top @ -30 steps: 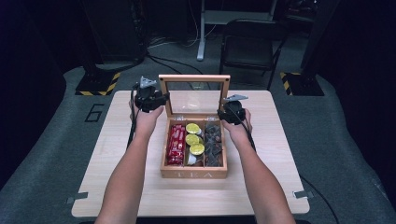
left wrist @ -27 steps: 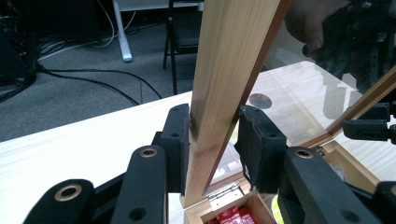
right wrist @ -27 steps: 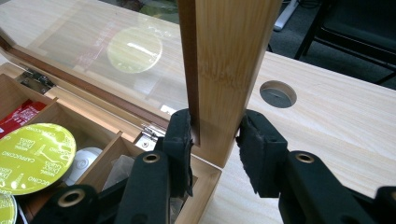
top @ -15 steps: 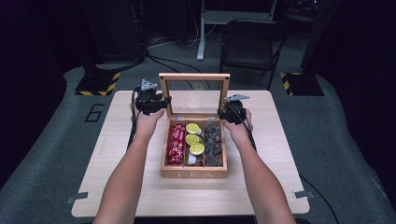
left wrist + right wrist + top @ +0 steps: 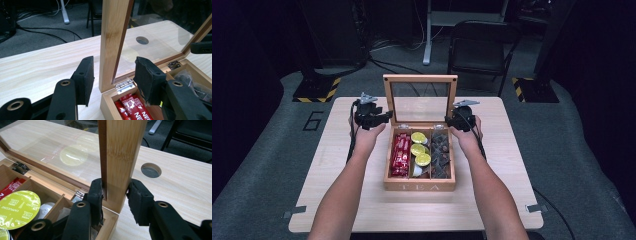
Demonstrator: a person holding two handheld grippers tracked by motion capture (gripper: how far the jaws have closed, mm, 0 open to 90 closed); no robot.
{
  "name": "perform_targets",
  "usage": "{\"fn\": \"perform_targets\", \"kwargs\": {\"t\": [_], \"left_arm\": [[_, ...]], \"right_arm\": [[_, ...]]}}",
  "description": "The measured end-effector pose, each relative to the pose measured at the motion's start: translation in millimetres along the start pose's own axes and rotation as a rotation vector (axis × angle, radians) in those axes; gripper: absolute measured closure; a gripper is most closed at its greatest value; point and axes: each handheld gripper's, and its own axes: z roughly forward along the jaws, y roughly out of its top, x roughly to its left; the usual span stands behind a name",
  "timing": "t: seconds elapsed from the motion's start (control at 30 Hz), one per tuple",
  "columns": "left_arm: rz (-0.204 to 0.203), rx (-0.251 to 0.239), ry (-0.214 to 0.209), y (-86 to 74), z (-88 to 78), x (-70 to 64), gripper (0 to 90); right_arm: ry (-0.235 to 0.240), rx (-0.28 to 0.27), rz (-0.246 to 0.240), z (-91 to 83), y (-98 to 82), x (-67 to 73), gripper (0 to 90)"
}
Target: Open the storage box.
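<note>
A wooden tea box sits mid-counter with its glass lid standing upright at the back. The right gripper is clamped on the lid's frame low at one side. The left gripper straddles the other side of the frame; its jaws have just been opening, and the pads stand clear of the wood.

smooth pale wooden tea box (glass-paned lid, shiny metal hinges)
</note>
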Motion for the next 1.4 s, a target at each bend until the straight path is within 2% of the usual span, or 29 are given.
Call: {"fn": "perform_targets", "kwargs": {"t": [0.07, 0.2, 0.4, 0.53, 0.77, 0.87, 1.03, 1.17, 1.23, 1.3, 1.4], "left_arm": [[0.017, 0.001, 0.003, -0.1, -2.0, 1.6, 50.2], [0.017, 0.014, 0.001, -1.8, -5.6, 3.3, 50.4], [0.022, 0.025, -0.002, -5.7, -7.8, 3.2, 50.5], [0.028, 0.037, -0.011, -7.6, -7.5, 1.0, 50.6], [0.026, 0.048, -0.023, -11.8, -8.5, -0.3, 50.6], [0.020, 0.050, -0.026, -14.3, -10.2, -0.4, 50.7], [0.009, 0.060, -0.038, -17.2, -13.3, -3.3, 51.0], [0.017, 0.067, -0.051, -18.9, -15.6, -5.8, 51.0], [0.017, 0.066, -0.057, -19.8, -16.2, -6.6, 51.0], [0.015, 0.067, -0.062, -20.2, -16.8, -6.9, 51.0], [0.022, 0.068, -0.065, -20.9, -16.3, -8.3, 51.1]], "right_arm": [[-0.001, 0.003, 0.011, 0.2, 0.6, 0.3, 64.4], [-0.003, 0.009, 0.002, 0.8, 1.6, -0.9, 64.4], [-0.001, 0.012, 0.032, 2.4, 2.4, -0.7, 64.4], [0.000, 0.008, 0.031, 3.7, 2.6, -2.4, 64.4], [-0.007, 0.013, 0.048, 5.9, 3.9, -2.6, 64.4], [-0.013, 0.027, 0.042, 6.4, 5.0, -2.9, 64.3], [-0.019, 0.021, 0.069, 8.6, 5.7, -2.4, 64.2], [-0.021, 0.025, 0.082, 10.4, 5.8, -3.3, 64.3], [-0.023, 0.033, 0.073, 10.0, 5.7, -4.7, 65.8], [-0.027, 0.034, 0.080, 8.6, 6.1, -5.9, 71.2], [-0.011, 0.034, 0.082, 7.4, 5.6, -7.8, 70.9]]}}
